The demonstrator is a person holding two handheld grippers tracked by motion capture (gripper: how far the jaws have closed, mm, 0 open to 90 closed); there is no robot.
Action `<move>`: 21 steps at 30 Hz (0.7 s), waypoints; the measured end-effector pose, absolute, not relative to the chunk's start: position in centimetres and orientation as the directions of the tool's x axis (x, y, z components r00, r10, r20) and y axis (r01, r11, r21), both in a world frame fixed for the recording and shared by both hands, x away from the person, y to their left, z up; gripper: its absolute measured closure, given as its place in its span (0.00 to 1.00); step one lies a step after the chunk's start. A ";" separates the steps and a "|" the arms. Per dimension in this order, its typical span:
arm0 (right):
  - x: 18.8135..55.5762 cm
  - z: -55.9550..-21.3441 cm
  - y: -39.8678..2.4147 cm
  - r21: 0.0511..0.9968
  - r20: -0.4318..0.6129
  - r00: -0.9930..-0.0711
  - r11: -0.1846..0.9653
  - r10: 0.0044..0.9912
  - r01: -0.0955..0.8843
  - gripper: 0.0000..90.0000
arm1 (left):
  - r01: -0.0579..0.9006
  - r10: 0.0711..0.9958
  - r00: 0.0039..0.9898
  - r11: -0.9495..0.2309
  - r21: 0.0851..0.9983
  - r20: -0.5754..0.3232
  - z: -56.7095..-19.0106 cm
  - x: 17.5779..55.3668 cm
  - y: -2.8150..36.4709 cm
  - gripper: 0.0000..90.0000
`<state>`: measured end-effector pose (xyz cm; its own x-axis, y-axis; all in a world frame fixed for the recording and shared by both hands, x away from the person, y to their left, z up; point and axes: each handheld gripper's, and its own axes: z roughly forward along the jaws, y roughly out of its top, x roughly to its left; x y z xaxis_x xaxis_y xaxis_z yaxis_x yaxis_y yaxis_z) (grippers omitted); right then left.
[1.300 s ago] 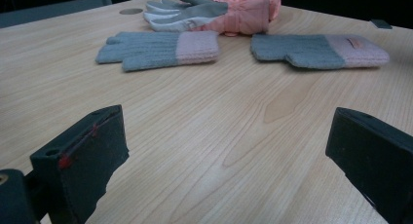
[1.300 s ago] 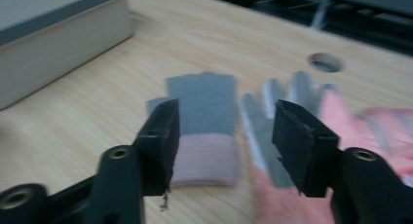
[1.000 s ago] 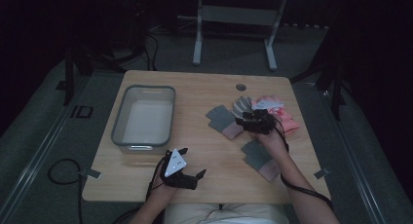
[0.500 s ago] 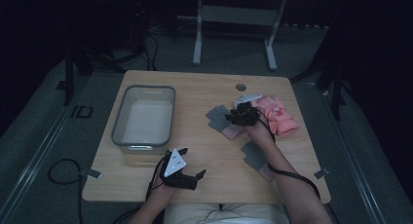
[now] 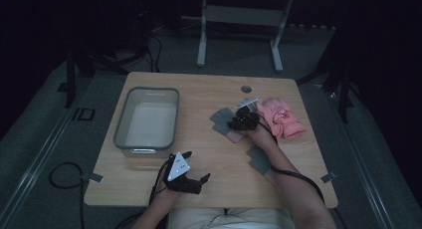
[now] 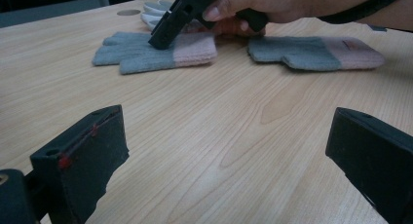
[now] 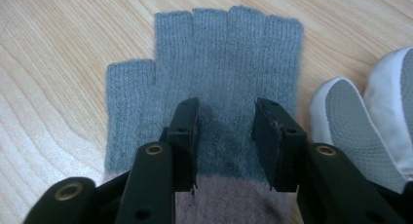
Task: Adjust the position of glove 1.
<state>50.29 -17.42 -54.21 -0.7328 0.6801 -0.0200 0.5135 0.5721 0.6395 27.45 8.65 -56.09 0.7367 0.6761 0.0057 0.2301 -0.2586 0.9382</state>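
Note:
A grey fingerless glove with a pink cuff lies flat on the wooden table. My right gripper points down onto its palm. The jaws have just been closing; both tips rest on the knit a hand's width apart, with flat fabric between them. The same glove and the right gripper also show in the left gripper view. A second grey and pink glove lies nearer me, under the right forearm. My left gripper rests near the table's front edge, open wide and empty.
A clear plastic bin stands at the left of the table. A white glove with grey grip dots lies right beside the grey one, and a pink cloth item beyond it. A round hole is in the tabletop at the back.
My right gripper has moved left and down from over the white and pink items onto the grey glove, and its jaws have narrowed. The left gripper has stayed put.

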 end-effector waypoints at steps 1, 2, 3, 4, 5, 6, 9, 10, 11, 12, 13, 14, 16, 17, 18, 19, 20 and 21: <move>50.3 -54.2 -17.4 0.637 -0.025 -0.734 0.577 0.679 0.512 0.71 | 0.231 0.676 0.737 -0.258 0.938 0.005 -56.1 27.5 8.7 0.01; 50.3 -54.2 -17.3 0.634 -0.024 -0.734 0.578 0.679 0.514 0.74 | 0.231 0.676 0.737 -0.257 0.938 0.004 -56.1 27.5 8.7 0.01; 50.3 -54.1 -17.2 0.631 -0.022 -0.733 0.578 0.680 0.517 0.79 | 0.231 0.676 0.737 -0.257 0.938 0.004 -56.1 27.5 8.7 0.01; 50.3 -54.2 -17.2 0.632 -0.016 -0.734 0.576 0.679 0.519 0.84 | 0.231 0.676 0.737 -0.257 0.938 0.004 -56.1 27.5 8.7 0.01; 50.3 -54.1 -17.0 0.629 -0.012 -0.728 0.571 0.685 0.528 0.87 | 0.231 0.676 0.737 -0.258 0.938 0.004 -56.1 27.5 8.7 0.01; 50.2 -54.1 -16.8 0.627 -0.014 -0.722 0.568 0.692 0.533 0.90 | 0.232 0.676 0.737 -0.258 0.938 0.004 -56.1 27.5 8.7 0.01; 50.0 -53.9 -16.3 0.621 -0.003 -0.690 0.542 0.724 0.566 0.94 | 0.233 0.676 0.737 -0.258 0.938 0.003 -56.1 27.5 8.7 0.01; 49.9 -53.7 -16.1 0.623 -0.001 -0.675 0.529 0.737 0.577 0.95 | 0.233 0.676 0.737 -0.258 0.938 0.003 -56.1 27.5 8.7 0.01; 49.6 -53.5 -15.9 0.631 -0.001 -0.659 0.513 0.752 0.583 0.95 | 0.232 0.676 0.737 -0.258 0.938 0.003 -56.1 27.5 8.7 0.01; 49.3 -53.2 -15.7 0.640 0.003 -0.644 0.493 0.765 0.589 0.95 | 0.232 0.676 0.737 -0.258 0.938 0.004 -56.1 27.5 8.7 0.01; 48.8 -52.7 -15.4 0.658 0.015 -0.629 0.466 0.777 0.592 0.95 | 0.232 0.676 0.737 -0.258 0.938 0.004 -56.1 27.5 8.7 0.01; 48.5 -52.3 -15.3 0.668 0.024 -0.616 0.445 0.788 0.596 0.95 | 0.231 0.676 0.737 -0.259 0.938 0.005 -56.1 27.5 8.7 0.01; 47.5 -51.0 -14.9 0.698 0.059 -0.585 0.385 0.809 0.604 0.95 | 0.229 0.678 0.735 -0.258 0.939 0.007 -56.1 27.4 8.7 0.01; 47.0 -50.2 -14.7 0.710 0.079 -0.567 0.353 0.820 0.609 0.95 | 0.227 0.678 0.735 -0.260 0.939 0.009 -56.1 27.4 8.7 0.01; 46.5 -49.5 -14.5 0.719 0.100 -0.553 0.324 0.827 0.614 0.95 | 0.227 0.678 0.735 -0.261 0.938 0.011 -56.1 27.4 8.6 0.01; 45.9 -48.9 -14.3 0.726 0.110 -0.540 0.304 0.834 0.617 0.95 | 0.226 0.678 0.735 -0.262 0.938 0.013 -56.1 27.4 8.6 0.01; 45.9 -48.9 -14.3 0.726 0.110 -0.540 0.304 0.834 0.617 0.95 | 0.226 0.678 0.735 -0.262 0.938 0.013 -56.1 27.4 8.6 0.01; 44.4 -47.4 -13.9 0.744 0.140 -0.521 0.258 0.842 0.617 0.95 | 0.227 0.678 0.735 -0.264 0.938 0.013 -56.1 27.4 8.6 0.01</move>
